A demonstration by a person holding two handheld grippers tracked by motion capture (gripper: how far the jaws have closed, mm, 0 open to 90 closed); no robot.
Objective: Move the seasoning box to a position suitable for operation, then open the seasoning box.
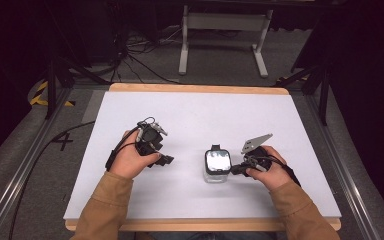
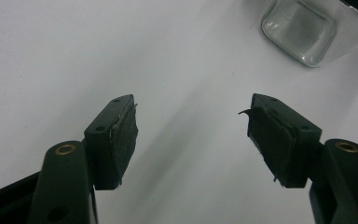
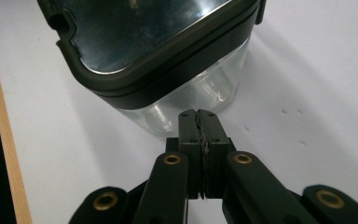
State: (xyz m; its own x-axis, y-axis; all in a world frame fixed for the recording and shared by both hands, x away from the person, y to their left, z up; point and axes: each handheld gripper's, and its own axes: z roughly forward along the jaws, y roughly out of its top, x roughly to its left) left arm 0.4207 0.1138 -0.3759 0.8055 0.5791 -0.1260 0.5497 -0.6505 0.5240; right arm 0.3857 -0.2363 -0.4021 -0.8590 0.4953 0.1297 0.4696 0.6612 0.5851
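Glass container (image 1: 217,165) just beyond closed, empty right fingers (image 3: 199,122), perhaps touching; left fingers (image 2: 121,135) wide apart.

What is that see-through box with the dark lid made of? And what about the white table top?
The clear square box looks like glass or hard clear plastic: you see the table through its shiny walls. Its black-rimmed lid seems matte plastic or rubber around a mirror-like, probably metal, panel. The white table top looks like a smooth matte board, with a pale wooden edge.
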